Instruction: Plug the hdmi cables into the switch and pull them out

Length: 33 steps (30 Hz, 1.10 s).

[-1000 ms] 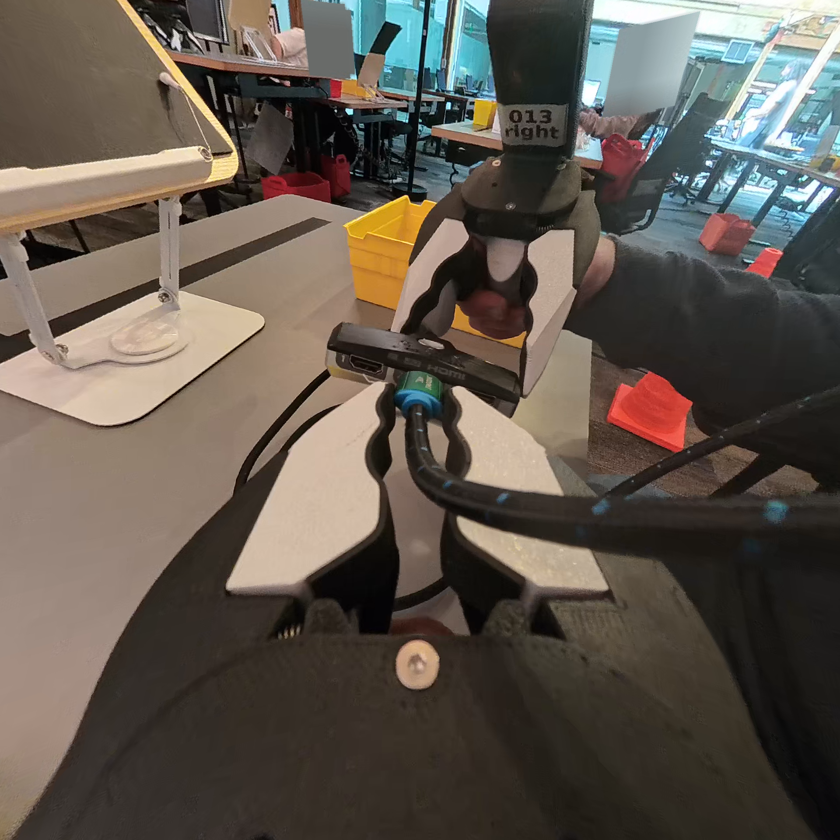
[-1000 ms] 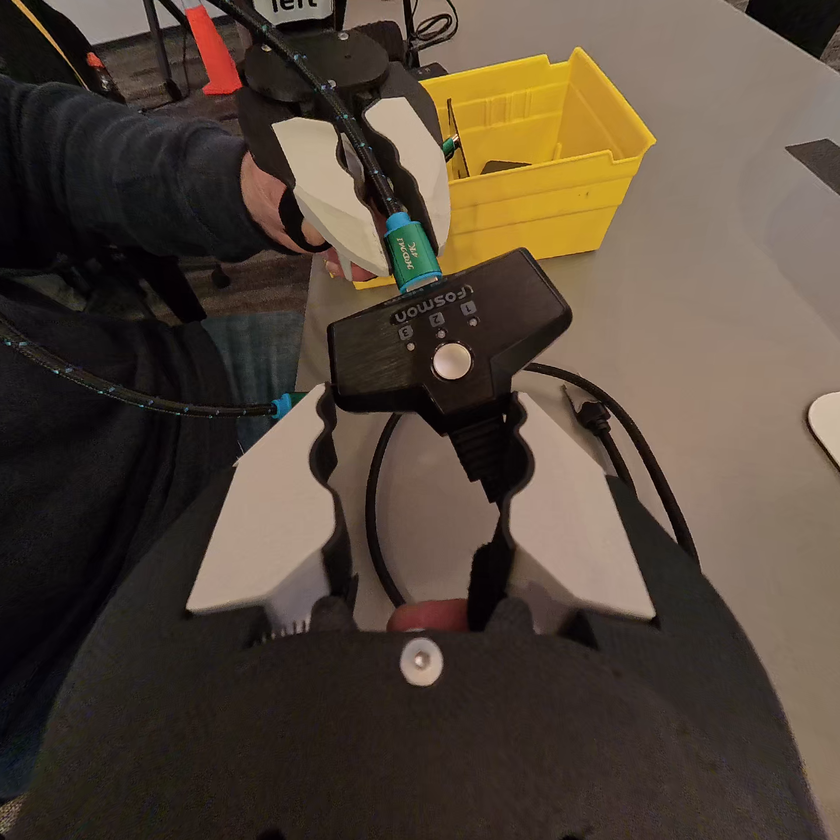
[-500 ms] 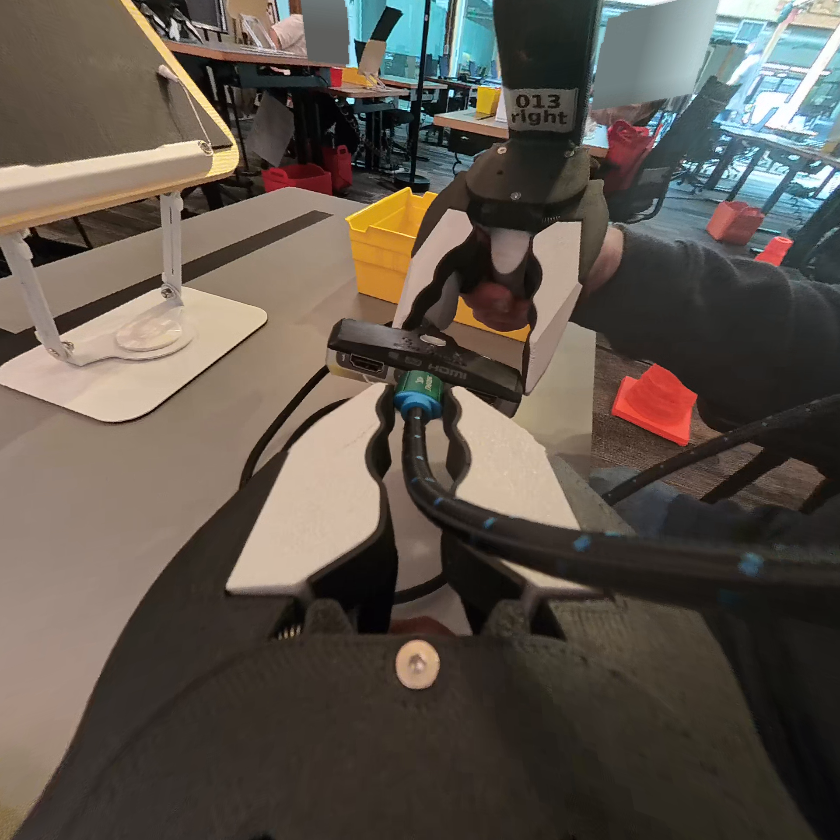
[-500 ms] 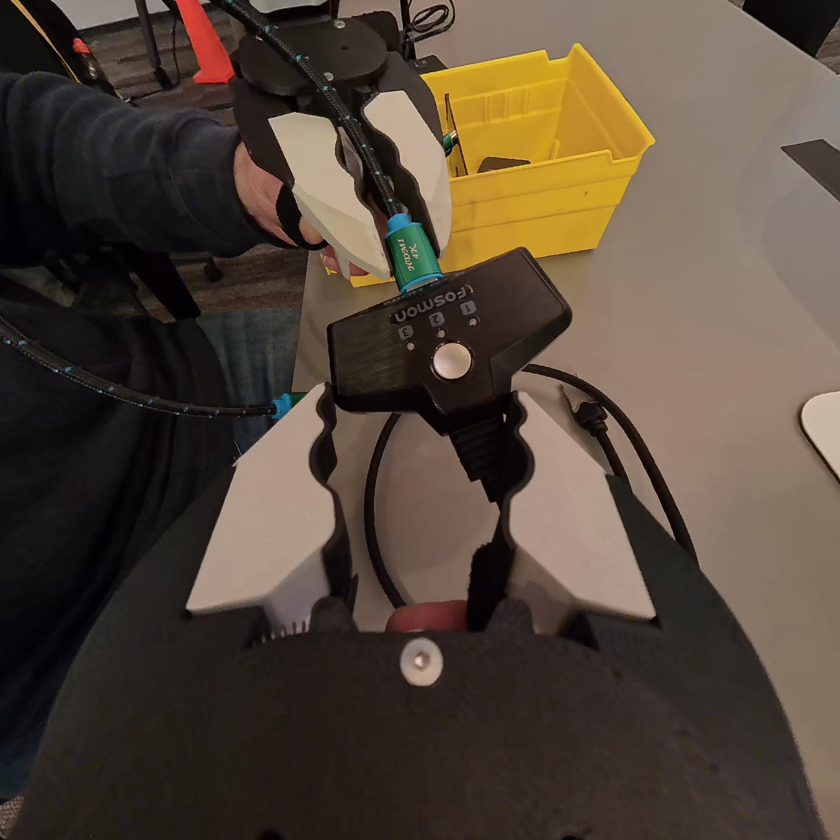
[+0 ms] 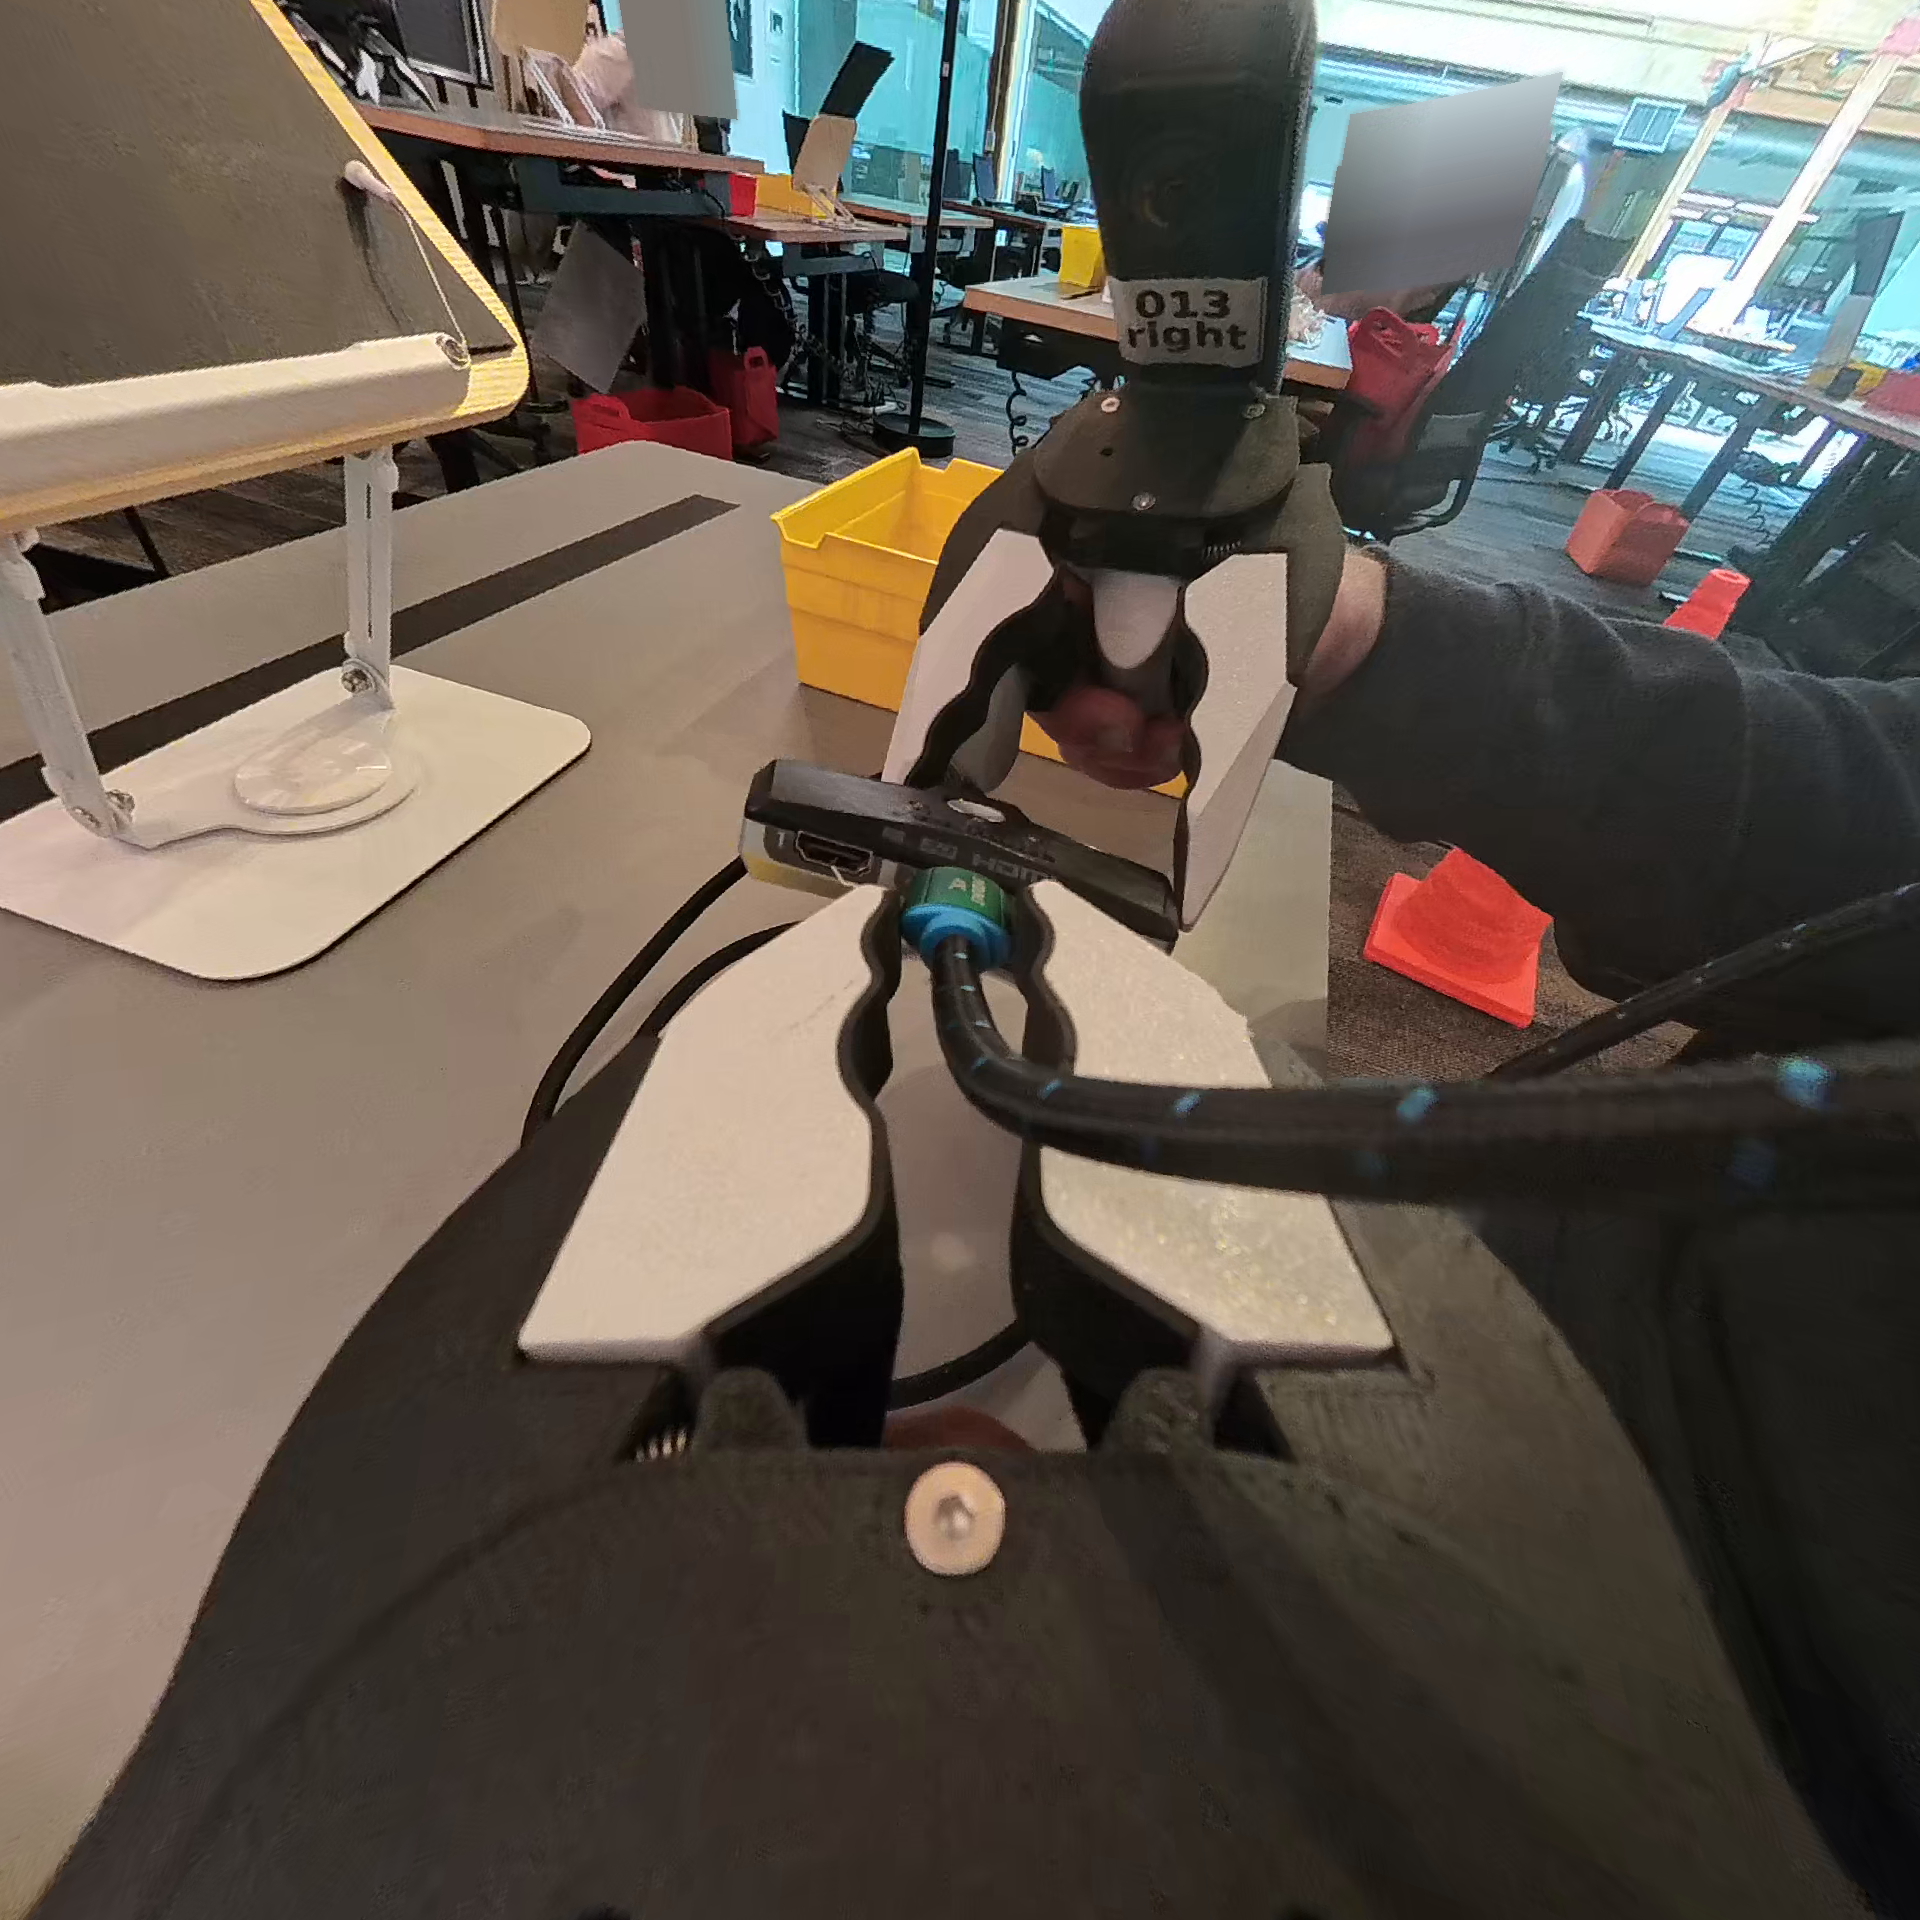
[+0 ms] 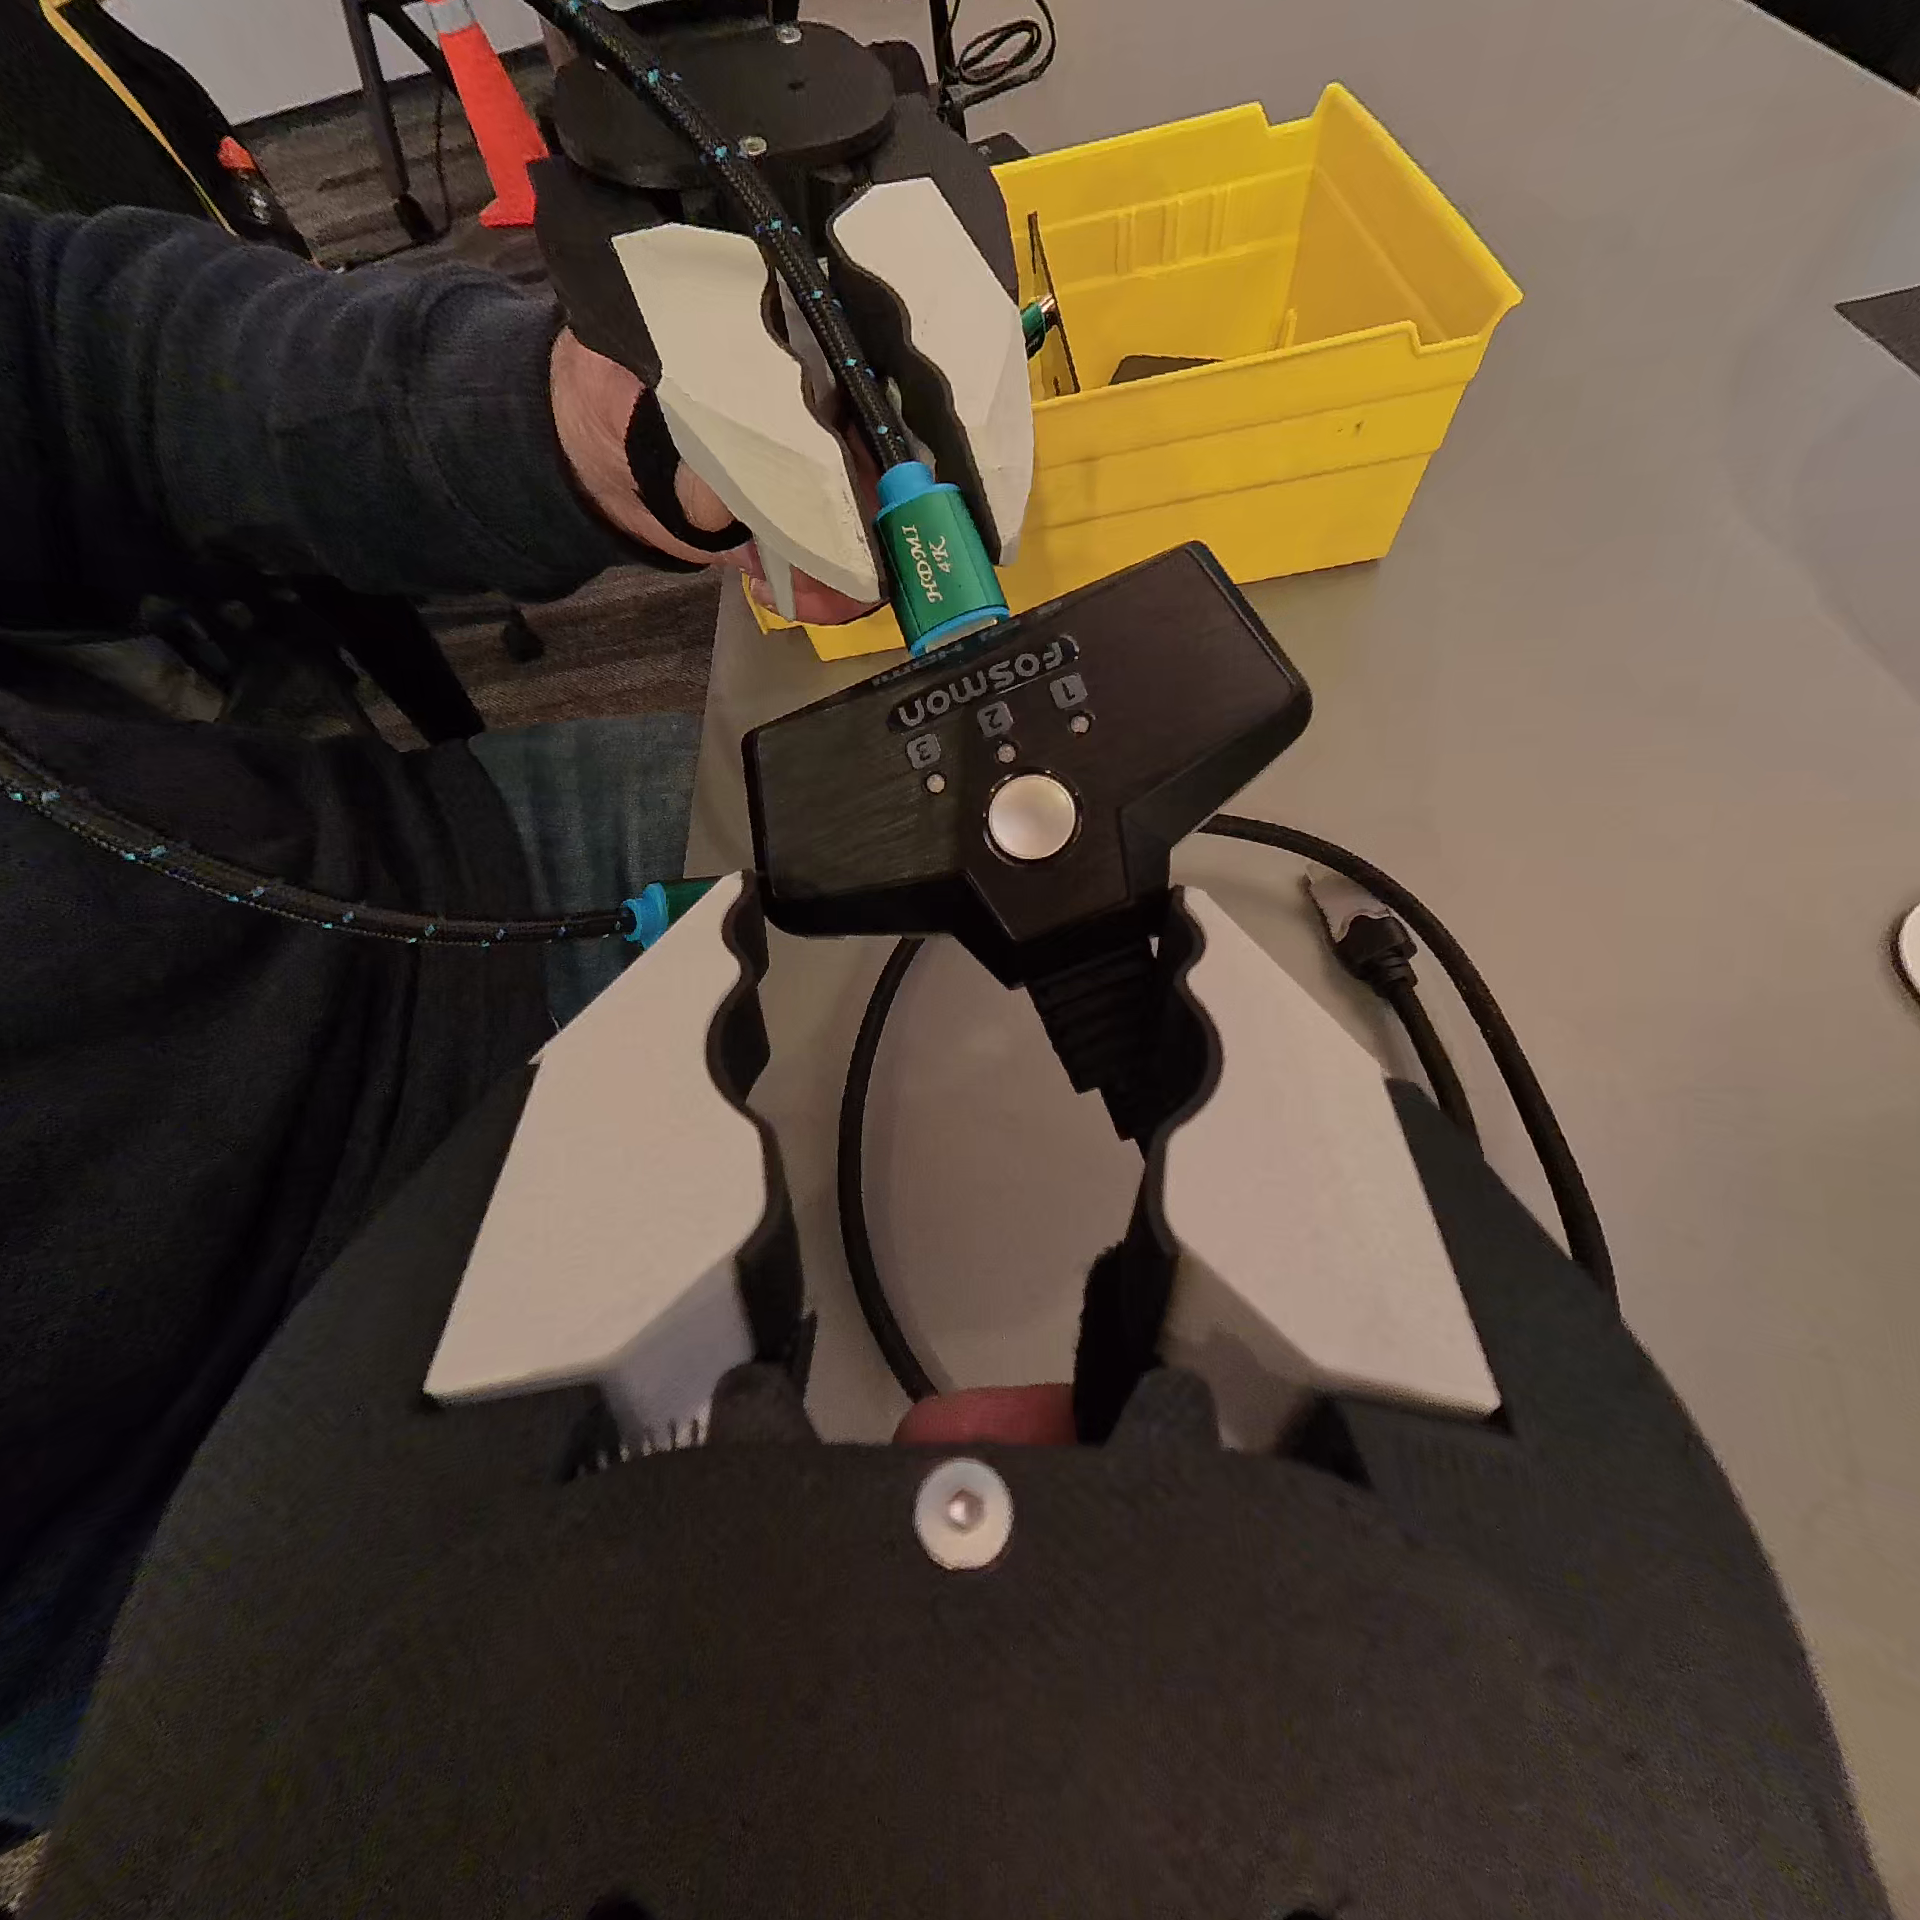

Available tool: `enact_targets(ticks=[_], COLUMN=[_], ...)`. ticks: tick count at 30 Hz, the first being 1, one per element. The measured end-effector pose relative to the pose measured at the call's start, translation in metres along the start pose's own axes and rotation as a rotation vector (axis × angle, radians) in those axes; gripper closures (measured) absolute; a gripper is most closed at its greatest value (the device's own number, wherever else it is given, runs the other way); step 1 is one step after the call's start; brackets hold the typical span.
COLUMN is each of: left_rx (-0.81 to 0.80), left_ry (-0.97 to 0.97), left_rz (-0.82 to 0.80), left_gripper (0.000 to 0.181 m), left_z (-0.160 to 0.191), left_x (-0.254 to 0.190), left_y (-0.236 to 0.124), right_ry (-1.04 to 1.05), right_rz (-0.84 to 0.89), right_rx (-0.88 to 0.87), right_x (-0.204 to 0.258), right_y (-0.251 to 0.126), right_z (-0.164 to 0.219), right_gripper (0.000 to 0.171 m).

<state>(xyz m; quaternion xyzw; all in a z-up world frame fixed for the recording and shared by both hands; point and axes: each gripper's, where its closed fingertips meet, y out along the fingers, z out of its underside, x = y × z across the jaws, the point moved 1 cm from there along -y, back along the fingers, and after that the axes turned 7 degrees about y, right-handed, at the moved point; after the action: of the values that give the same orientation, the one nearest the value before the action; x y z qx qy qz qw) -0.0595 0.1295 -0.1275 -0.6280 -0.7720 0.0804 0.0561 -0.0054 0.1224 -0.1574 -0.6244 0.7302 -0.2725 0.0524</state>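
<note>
Two claws, left claw [image 5: 961, 925] clamping green HDMI plug [image 6: 940, 566] at black switch [image 6: 1023, 769], right claw [image 6: 961, 935] gripping switch's neck.

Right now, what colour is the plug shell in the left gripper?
Green metal plug shell with blue end collars; clearest in the right wrist view.

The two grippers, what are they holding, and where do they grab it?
The left gripper pinches the green HDMI plug near its cable end. The right gripper clamps the black switch by its ribbed cable neck.
</note>
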Motion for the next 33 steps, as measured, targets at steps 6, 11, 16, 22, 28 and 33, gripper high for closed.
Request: enact_targets(ticks=[6,11,16,22,28,33], left_rx=[0.004,0.003,-0.011,-0.002,0.048,0.12], left_ry=[0.009,0.017,0.016,0.011,0.0,-0.073], left_rz=[-0.002,-0.003,-0.005,-0.018,-0.068,-0.144], left_gripper=[0.161,0.161,0.158,0.155,0.154,0.153], left_z=[0.0,0.0,-0.004,-0.003,0.004,0.017], left_x=[0.0,0.0,0.001,0.004,0.014,0.028], left_y=[0.0,-0.001,-0.003,-0.005,-0.007,-0.008], right_ry=[0.0,-0.005,0.001,0.011,0.038,0.098], right_rz=[-0.003,-0.001,0.025,0.047,0.079,0.139], right_rx=[-0.001,0.0,0.012,0.01,-0.009,-0.02], right_x=[0.0,-0.001,-0.007,-0.012,-0.021,-0.038], right_y=[0.001,0.001,0.0,-0.002,-0.006,-0.014], right_z=[0.001,0.001,0.005,0.006,0.005,0.011], right_gripper=[0.097,0.097,0.097,0.097,0.097,0.097])
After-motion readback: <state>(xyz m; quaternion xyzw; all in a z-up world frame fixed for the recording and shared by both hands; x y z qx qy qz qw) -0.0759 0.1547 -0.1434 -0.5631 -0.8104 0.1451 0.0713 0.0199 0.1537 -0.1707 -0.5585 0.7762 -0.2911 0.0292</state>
